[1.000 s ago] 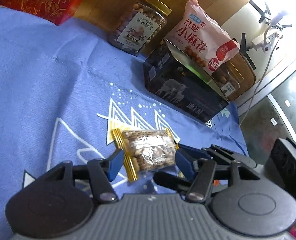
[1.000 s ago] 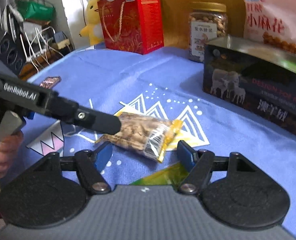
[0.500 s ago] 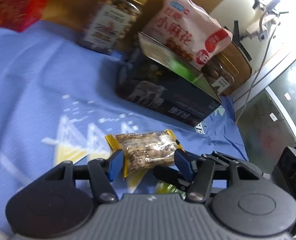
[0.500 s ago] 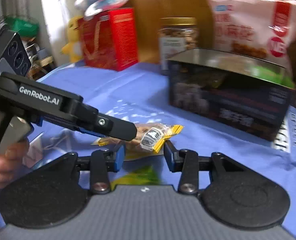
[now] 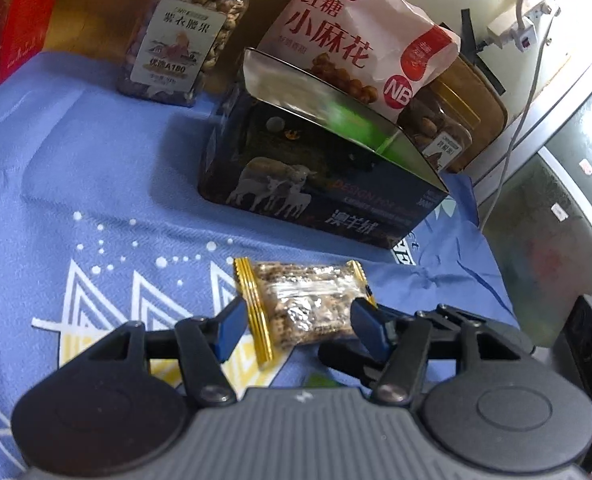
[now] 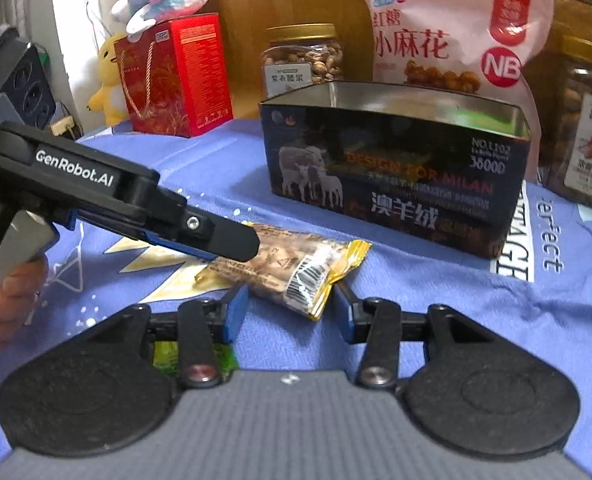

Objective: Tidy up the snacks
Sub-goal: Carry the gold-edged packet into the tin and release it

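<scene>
The pink plastic snack bag (image 6: 452, 32) reads "红糖 小麻花" and "NB". The open dark rectangular tin (image 6: 396, 176) carries "DESIGN FOR MILAN", "澳羊绒" and "NO.L102". The clear gold-lidded nut jar (image 5: 184, 36) is labelled "紫衣腰果". The black left gripper (image 6: 232, 246) bears "GenRobot.AI". The blue cloth (image 6: 552, 240) shows "erfect".

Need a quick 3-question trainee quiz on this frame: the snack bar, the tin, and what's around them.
1. True or false: the dark tin has its lid on.
2. What is clamped in the left gripper? A) nut jar B) snack bar C) red box
3. Short answer: what stands directly behind the tin?

Key: 1 false, its top is open. 2 B. 3 the pink snack bag.
</scene>
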{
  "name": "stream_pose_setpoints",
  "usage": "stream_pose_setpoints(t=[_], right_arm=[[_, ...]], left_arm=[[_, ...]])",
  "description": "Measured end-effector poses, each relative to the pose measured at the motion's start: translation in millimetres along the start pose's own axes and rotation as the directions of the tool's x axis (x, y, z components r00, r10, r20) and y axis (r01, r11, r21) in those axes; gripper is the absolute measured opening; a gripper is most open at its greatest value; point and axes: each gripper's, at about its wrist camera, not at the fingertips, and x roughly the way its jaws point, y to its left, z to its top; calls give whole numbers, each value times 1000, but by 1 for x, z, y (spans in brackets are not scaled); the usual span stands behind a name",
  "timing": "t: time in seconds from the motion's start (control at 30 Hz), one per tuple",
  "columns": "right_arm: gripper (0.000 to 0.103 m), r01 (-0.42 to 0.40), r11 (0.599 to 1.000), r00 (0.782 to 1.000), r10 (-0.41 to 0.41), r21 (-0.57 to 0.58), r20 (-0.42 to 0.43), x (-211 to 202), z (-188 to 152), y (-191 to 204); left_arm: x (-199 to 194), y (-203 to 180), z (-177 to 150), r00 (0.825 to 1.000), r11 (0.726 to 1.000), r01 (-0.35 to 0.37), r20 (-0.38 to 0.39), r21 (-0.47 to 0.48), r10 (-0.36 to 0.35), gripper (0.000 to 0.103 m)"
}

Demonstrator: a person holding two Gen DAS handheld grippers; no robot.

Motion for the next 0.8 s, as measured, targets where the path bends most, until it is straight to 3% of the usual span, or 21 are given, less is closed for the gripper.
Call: stream_pose_setpoints(t=[0.07,0.17,0.33,0.6,0.8], right_arm=[[51,8,1000,1000,-8,-23,5,1,-1,2],[40,24,999,1000,-23,-37,12,0,-1,3],[39,31,1000,996,-31,0,80,-14,10,-2],[39,73,997,963,-69,-6,259,-30,54,-18],[41,128,990,951,-138,52,277,-16,73,-51]], left_arm=[[3,-4,-1,1000,1000,-7,3,18,7,55],[7,-14,-1,1000,999,-14,-4,41,15,46],[-10,-27,10,999,998,24,47,62,-27,46],[-19,-58,66,986,987,21,160,161,-47,46],[19,-74,99,986,981,3,165,194,-35,47]])
